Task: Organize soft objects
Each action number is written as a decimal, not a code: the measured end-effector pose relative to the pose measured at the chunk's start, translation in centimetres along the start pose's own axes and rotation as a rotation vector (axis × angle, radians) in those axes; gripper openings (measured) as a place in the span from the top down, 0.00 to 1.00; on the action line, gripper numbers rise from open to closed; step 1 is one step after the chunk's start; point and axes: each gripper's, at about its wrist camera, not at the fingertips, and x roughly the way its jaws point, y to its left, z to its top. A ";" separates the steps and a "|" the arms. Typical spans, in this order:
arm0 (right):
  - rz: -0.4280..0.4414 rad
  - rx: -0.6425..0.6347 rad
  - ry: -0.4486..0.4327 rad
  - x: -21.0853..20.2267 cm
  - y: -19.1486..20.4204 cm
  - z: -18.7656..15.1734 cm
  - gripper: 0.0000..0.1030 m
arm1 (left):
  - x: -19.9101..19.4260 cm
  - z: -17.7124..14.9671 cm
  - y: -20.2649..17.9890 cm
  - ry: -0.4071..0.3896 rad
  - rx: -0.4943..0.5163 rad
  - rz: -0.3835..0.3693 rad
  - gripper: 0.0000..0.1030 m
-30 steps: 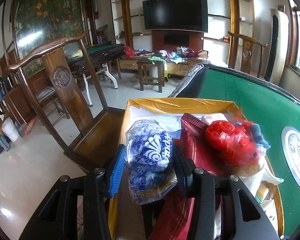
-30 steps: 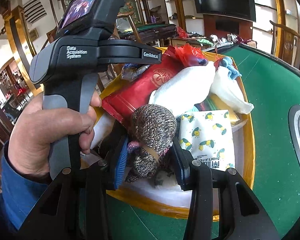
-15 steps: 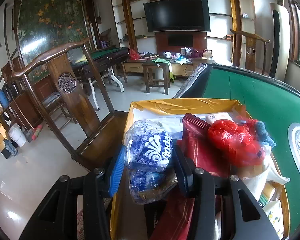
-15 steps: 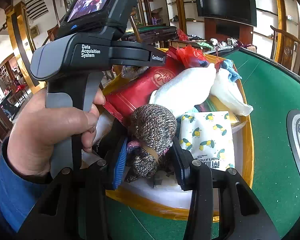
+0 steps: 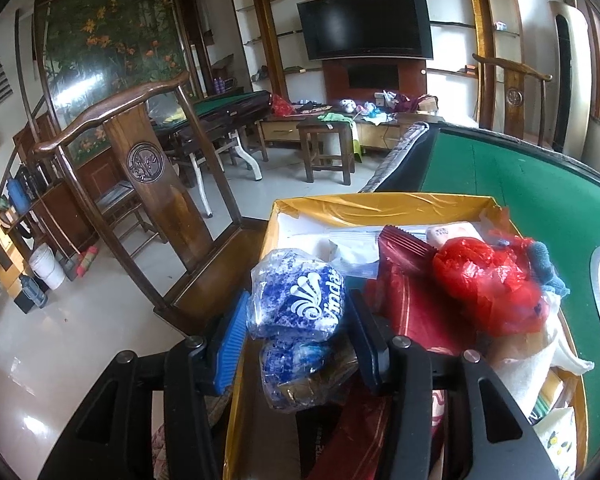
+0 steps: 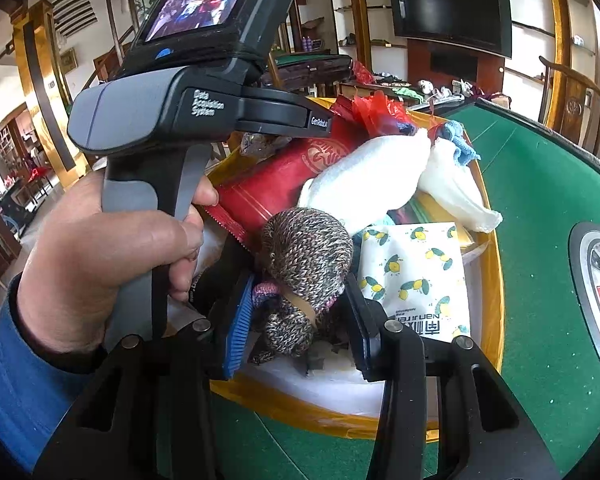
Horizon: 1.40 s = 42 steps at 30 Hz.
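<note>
Left gripper (image 5: 296, 320) jaws opening around the unmoved crinkled blue-and-white plastic pack (image 5: 300, 304); right gripper (image 6: 300, 312) unchanged, clamping the brown knitted sock bundle (image 6: 304, 256).

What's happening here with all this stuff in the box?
A person is sorting soft things in a yellow cardboard box on a green felt table. The left hand-held gripper, its jaws opening, has a blue-and-white plastic packet between them. The right hand-held gripper is closed on a brown knitted sock bundle.
</note>
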 end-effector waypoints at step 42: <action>-0.244 0.224 -0.045 -9.0 -6.4 -5.4 0.37 | -9.1 -9.3 -0.2 -0.053 -0.044 -0.084 0.23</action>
